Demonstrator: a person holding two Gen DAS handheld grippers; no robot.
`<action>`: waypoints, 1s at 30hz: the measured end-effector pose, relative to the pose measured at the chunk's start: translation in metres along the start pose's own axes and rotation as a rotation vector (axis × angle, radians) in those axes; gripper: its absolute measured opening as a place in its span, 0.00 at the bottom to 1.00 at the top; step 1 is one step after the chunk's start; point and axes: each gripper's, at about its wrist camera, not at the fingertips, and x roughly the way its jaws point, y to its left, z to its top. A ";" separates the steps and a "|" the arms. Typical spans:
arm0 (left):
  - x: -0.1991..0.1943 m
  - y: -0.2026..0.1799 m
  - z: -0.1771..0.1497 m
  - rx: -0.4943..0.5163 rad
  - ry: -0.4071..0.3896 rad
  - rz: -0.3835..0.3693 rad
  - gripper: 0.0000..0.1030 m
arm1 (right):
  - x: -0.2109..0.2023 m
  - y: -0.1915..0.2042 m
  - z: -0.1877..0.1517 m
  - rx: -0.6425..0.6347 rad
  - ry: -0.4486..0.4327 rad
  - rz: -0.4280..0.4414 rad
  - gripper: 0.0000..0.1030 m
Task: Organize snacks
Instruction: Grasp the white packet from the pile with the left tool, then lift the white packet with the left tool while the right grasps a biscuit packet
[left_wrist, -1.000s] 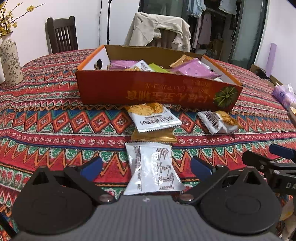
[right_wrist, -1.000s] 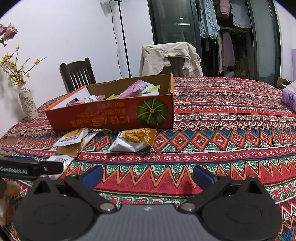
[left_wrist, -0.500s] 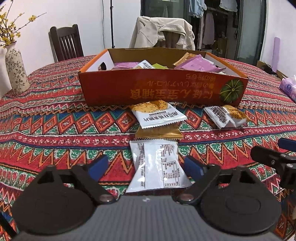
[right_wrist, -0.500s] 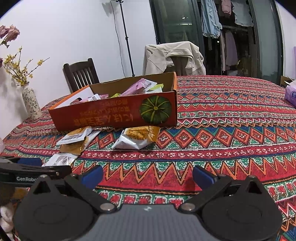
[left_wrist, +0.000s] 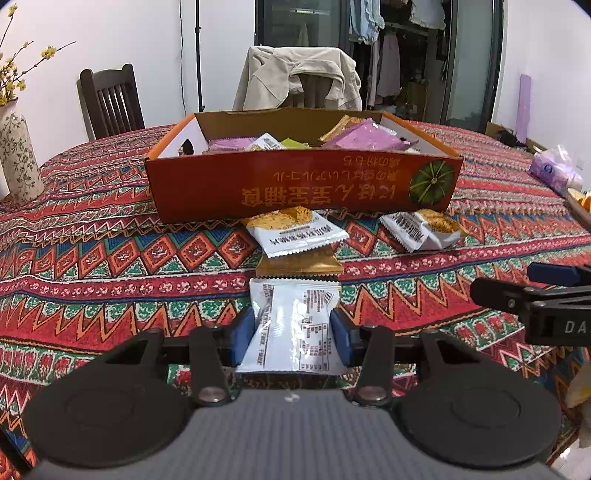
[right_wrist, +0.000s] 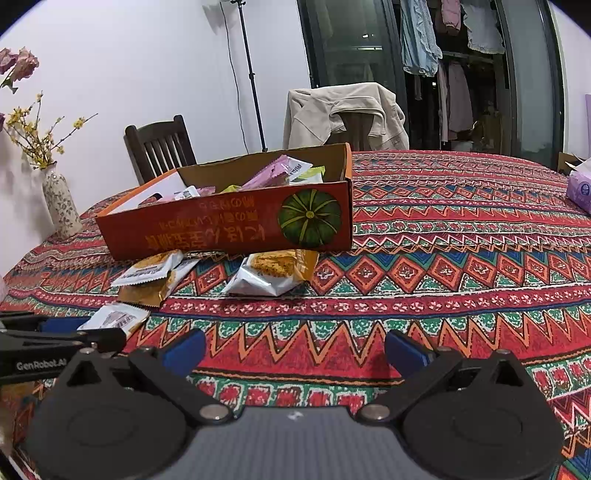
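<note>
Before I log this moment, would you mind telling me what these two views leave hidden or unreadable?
- Gold foil packet, left wrist view: mostly covered by the white cracker packet lying on it.
- Orange cardboard box, both views: its floor and lower snacks are hidden behind its front wall.
- Silver-white snack packet in the left claw: near end hidden by the claw body; print too small to read.
- Purple tissue pack, right wrist view: cut off by the edge.

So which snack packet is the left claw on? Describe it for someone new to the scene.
Find the orange pumpkin-print box on the patterned tablecloth. Of the packets before it, it is the nearest: the silver packet, printed back up, below the gold packet, between the left claw pads.
</note>
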 end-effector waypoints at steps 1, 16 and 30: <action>-0.002 0.002 0.001 -0.003 -0.009 -0.007 0.45 | 0.000 0.000 0.000 -0.001 -0.002 -0.001 1.00; -0.029 0.026 0.022 -0.058 -0.136 -0.029 0.44 | 0.000 0.008 0.025 -0.041 -0.063 -0.015 1.00; -0.025 0.038 0.039 -0.081 -0.179 -0.025 0.44 | 0.080 0.034 0.062 -0.105 0.046 -0.064 0.97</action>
